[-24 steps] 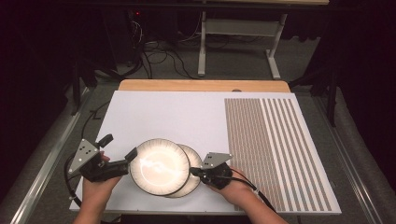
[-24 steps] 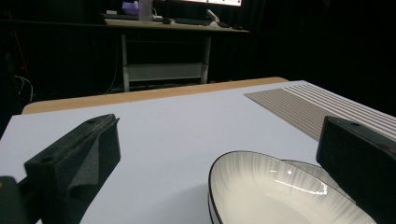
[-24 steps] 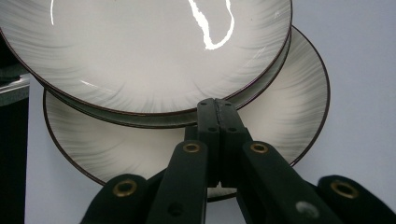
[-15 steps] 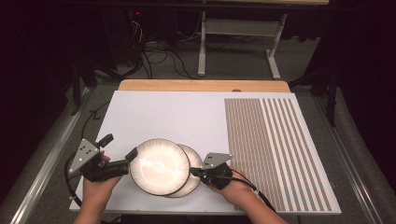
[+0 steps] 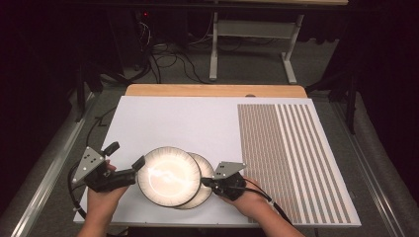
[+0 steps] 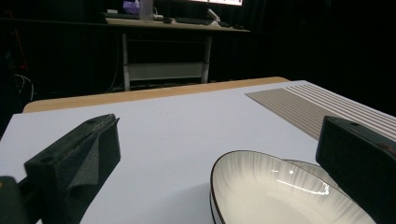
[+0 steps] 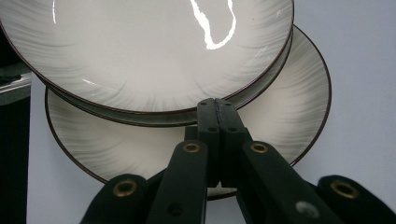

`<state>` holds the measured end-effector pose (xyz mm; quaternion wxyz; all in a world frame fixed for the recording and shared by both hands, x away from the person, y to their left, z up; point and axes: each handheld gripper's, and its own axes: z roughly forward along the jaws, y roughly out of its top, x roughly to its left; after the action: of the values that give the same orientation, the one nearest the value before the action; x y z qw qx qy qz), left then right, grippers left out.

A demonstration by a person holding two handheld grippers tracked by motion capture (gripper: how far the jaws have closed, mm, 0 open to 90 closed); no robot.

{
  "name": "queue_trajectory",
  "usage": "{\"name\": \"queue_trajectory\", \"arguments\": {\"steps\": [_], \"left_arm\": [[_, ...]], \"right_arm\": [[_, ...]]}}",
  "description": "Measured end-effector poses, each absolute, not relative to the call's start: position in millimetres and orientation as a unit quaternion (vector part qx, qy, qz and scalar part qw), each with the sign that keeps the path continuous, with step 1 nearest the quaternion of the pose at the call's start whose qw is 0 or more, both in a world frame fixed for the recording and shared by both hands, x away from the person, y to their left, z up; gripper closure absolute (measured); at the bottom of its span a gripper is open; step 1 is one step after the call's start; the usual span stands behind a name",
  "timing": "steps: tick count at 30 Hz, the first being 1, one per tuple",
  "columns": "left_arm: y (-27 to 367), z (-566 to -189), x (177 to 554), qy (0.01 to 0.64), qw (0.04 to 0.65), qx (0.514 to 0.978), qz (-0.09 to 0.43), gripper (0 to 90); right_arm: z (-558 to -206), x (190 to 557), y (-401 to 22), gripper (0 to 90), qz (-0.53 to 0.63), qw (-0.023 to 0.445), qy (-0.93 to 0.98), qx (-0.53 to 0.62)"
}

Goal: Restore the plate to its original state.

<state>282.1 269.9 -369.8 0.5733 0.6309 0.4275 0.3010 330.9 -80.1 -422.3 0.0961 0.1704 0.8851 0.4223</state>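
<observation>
Two pale plates with dark rims lie overlapped near the front of the white board. The upper plate (image 5: 169, 176) (image 7: 140, 51) (image 6: 271, 196) rests partly on the lower plate (image 5: 204, 165) (image 7: 289, 112), which sticks out to its right. My left gripper (image 5: 124, 155) (image 6: 219, 135) is open, its jaws spread wide beside the upper plate's left rim, with one jaw close to that rim. My right gripper (image 5: 203, 181) (image 7: 217, 107) is shut with nothing between its jaws. It lies over the lower plate with its tips at the upper plate's right rim.
The white board (image 5: 188, 123) covers the table, with a brown striped mat (image 5: 291, 158) on its right half and a wooden edge (image 5: 212, 90) at the back. Beyond the table stand a desk frame (image 5: 247, 44) and loose cables on the floor.
</observation>
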Motion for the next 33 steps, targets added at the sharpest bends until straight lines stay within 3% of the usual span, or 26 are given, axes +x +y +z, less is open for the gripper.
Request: {"name": "queue_trajectory", "arguments": {"steps": [33], "left_arm": [[270.9,-369.5,282.0,0.427,0.574,0.631,0.299,0.4]], "right_arm": [[-422.3,332.3,-80.1,90.0,0.425,0.094,0.884,0.172]]}}
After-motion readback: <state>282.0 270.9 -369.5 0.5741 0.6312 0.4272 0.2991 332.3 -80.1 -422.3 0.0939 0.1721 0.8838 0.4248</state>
